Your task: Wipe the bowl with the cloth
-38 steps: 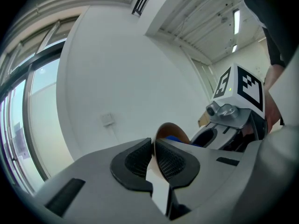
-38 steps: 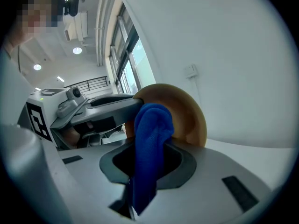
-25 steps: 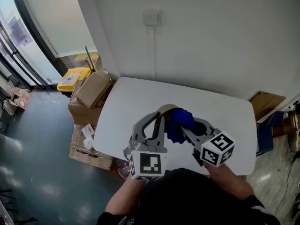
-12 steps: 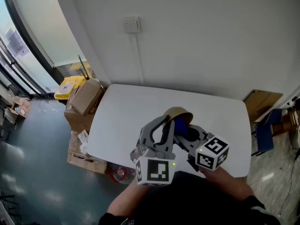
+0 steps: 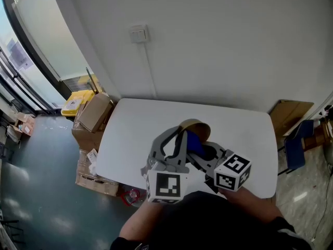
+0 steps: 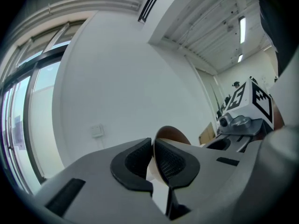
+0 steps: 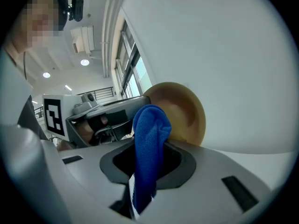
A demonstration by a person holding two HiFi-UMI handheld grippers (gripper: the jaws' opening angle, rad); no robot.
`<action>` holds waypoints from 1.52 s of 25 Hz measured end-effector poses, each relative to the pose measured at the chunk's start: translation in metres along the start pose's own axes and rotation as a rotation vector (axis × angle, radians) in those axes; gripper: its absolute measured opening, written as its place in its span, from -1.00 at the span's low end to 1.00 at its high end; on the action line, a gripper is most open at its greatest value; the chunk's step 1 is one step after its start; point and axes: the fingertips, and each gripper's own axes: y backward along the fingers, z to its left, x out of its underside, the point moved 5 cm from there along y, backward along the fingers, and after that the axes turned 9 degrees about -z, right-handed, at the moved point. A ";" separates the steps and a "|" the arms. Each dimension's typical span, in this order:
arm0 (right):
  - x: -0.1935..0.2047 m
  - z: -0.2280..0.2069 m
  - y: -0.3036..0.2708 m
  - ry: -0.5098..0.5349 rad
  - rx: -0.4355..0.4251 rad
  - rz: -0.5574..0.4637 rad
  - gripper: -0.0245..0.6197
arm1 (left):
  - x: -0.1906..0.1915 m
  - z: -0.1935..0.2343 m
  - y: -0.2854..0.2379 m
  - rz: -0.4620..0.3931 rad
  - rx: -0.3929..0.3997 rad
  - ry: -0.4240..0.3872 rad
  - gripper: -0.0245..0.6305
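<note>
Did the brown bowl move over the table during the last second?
Yes. The brown round bowl shifted slightly to the right, farther from the left edge of the white table.

A tan, round bowl (image 7: 184, 111) is held tipped on edge, its rim pinched between the jaws of the left gripper (image 6: 153, 155). A blue cloth (image 7: 149, 139), bunched into a fold, is clamped in the right gripper (image 7: 148, 168), standing up from its jaws at the bowl's hollow side.
</note>
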 end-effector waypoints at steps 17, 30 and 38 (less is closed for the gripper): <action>-0.056 -0.037 0.047 0.102 0.117 -0.162 -0.69 | -0.022 0.052 0.004 -0.120 0.003 0.305 -0.85; -0.051 -0.020 0.036 0.082 -0.007 -0.185 -0.69 | -0.044 0.052 -0.008 -0.185 0.014 0.302 -0.86; -0.046 -0.005 0.032 0.074 -0.074 -0.195 -0.70 | -0.053 0.046 -0.016 -0.208 0.034 0.317 -0.86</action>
